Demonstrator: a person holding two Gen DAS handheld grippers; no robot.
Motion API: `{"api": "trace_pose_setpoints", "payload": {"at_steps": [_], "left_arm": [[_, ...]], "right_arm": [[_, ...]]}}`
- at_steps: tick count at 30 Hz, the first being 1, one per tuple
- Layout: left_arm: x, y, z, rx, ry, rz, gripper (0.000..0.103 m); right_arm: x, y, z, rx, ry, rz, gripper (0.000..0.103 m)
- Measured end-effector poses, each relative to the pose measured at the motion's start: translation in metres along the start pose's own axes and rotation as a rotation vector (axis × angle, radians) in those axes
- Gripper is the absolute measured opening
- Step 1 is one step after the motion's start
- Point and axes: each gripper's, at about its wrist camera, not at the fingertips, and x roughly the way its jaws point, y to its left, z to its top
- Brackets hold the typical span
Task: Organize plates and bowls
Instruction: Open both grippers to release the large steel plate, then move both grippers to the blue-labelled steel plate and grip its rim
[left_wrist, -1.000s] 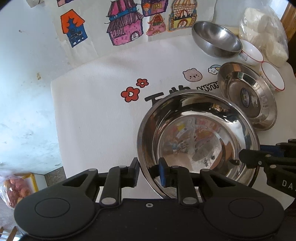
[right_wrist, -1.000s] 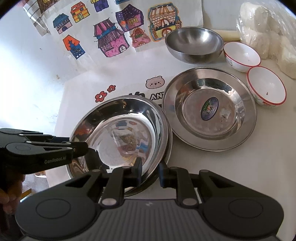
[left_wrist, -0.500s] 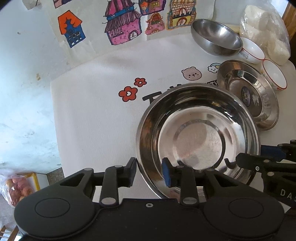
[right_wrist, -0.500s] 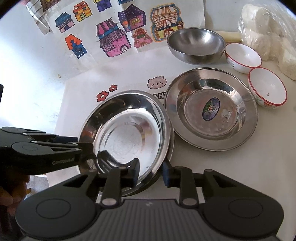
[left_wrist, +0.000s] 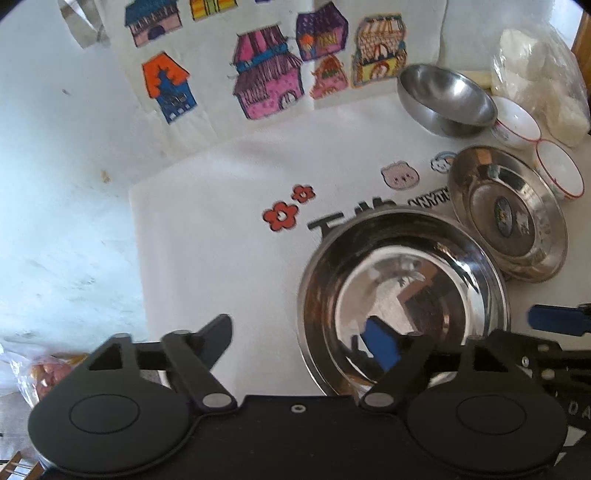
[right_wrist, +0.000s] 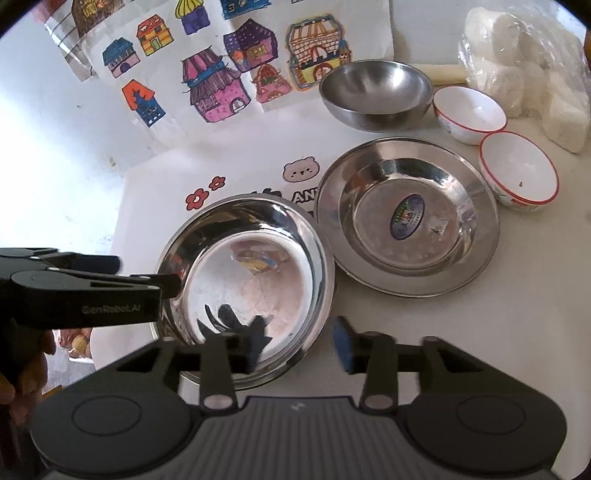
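Note:
A large steel plate (left_wrist: 402, 284) lies on the white mat, nested on another plate; it also shows in the right wrist view (right_wrist: 251, 280). My left gripper (left_wrist: 301, 341) is open, one finger over the plate's near left rim, the other on the mat. My right gripper (right_wrist: 295, 349) is open, straddling the plate's near right rim. A second steel plate (right_wrist: 406, 218) with a sticker lies to the right. A steel bowl (right_wrist: 375, 92) and two red-rimmed white bowls (right_wrist: 469, 112) (right_wrist: 519, 170) stand behind.
A bag of white blocks (right_wrist: 532, 62) sits at the back right. Coloured house drawings (right_wrist: 214, 85) lie at the back. The mat's left edge (left_wrist: 136, 236) borders bare white table. A snack bag (left_wrist: 40, 369) lies low at the left.
Both grippers opened wide and let go of the large plate's rim. The plate has settled flat on the plate beneath it.

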Motion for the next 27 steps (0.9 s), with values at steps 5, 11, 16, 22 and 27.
{"api": "trace_pose_setpoints", "payload": {"at_steps": [5, 11, 16, 22, 27], "left_arm": [[-0.005, 0.0, 0.006, 0.003, -0.025, 0.023, 0.094], [-0.015, 0.0, 0.015, -0.019, -0.105, -0.076, 0.102], [-0.017, -0.011, 0.027, -0.024, -0.133, -0.155, 0.102], [-0.017, -0.033, 0.041, 0.03, -0.198, -0.193, 0.102], [-0.012, -0.059, 0.061, 0.066, -0.213, -0.224, 0.102]], "right_arm": [[-0.008, -0.005, 0.002, 0.008, -0.029, -0.015, 0.08], [-0.017, -0.019, 0.008, 0.038, -0.066, -0.027, 0.102], [-0.021, -0.038, 0.013, 0.092, -0.087, -0.031, 0.103], [-0.028, -0.07, 0.017, 0.169, -0.116, -0.066, 0.103], [-0.03, -0.098, 0.012, 0.213, -0.138, -0.126, 0.103]]}}
